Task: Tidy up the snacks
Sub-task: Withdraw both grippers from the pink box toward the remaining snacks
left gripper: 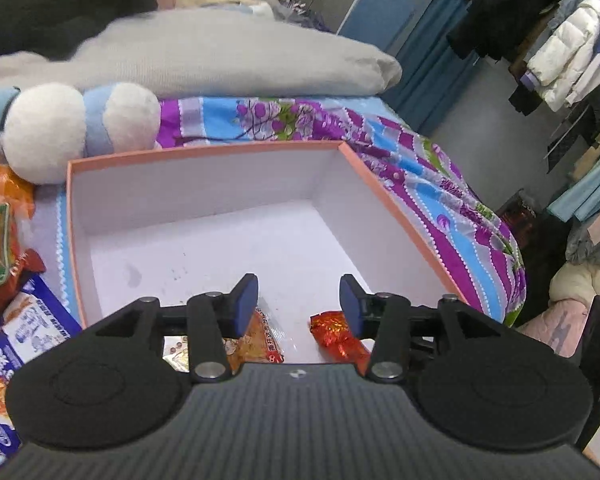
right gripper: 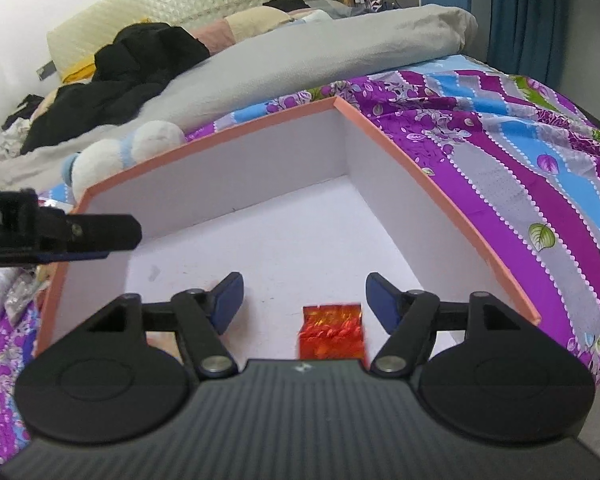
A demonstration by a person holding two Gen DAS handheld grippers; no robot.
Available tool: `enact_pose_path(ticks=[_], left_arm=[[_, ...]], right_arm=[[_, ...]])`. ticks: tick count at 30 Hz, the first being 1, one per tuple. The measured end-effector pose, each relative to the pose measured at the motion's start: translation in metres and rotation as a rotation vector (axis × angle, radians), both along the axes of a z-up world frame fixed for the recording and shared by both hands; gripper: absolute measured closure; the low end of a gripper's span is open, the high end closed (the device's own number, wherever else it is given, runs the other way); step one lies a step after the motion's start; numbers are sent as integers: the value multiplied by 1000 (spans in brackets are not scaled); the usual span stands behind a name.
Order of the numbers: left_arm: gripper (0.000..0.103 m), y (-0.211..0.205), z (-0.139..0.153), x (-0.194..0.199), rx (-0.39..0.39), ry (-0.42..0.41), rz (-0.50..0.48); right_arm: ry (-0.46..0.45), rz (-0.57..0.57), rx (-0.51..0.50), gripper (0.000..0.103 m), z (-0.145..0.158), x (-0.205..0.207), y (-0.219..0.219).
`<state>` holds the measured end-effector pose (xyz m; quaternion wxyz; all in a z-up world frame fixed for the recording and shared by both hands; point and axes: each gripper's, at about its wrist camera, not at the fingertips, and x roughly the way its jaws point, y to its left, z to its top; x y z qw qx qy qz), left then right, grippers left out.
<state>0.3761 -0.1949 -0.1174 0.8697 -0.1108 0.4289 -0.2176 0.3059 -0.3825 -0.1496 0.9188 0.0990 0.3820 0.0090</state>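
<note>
the left gripper (left gripper: 299, 300) hangs over the near end of a big box (left gripper: 204, 151) with an orange rim and white inside. its two blue fingers (left gripper: 247, 302) are spread wide apart and hold nothing. down on the box floor, under the gripper, lie a shiny red foil snack (left gripper: 337, 336) and an orange snack packet (left gripper: 260, 338), a little apart from each other. a third small packet (left gripper: 176, 354) peeks out by the left finger, mostly hidden.

the right gripper (right gripper: 303, 300) is over the same box (right gripper: 432, 184) too. its fingers (right gripper: 381, 300) are also spread wide with nothing between them. the red foil snack (right gripper: 331, 330) sits on the white floor just below the gap. the left gripper (right gripper: 88, 236) pokes in from the left side over the box rim.

more snack bags (left gripper: 8, 320) lie on the bed outside the box, on its left. a white and blue plush toy (left gripper: 76, 128) rests behind the box. the box sits on a purple and blue flower bedsheet (left gripper: 432, 184), with a grey blanket (left gripper: 220, 56) further back.
</note>
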Motion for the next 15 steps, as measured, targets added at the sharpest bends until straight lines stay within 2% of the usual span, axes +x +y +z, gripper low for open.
enact_pose_path(ticks=[5, 15], left_arm=[[52, 9, 26, -30, 2, -46, 2], [52, 51, 75, -114, -8, -134, 43]], right_arm=[[-35, 13, 4, 33, 17, -20, 7], [-128, 47, 10, 33, 62, -81, 31]])
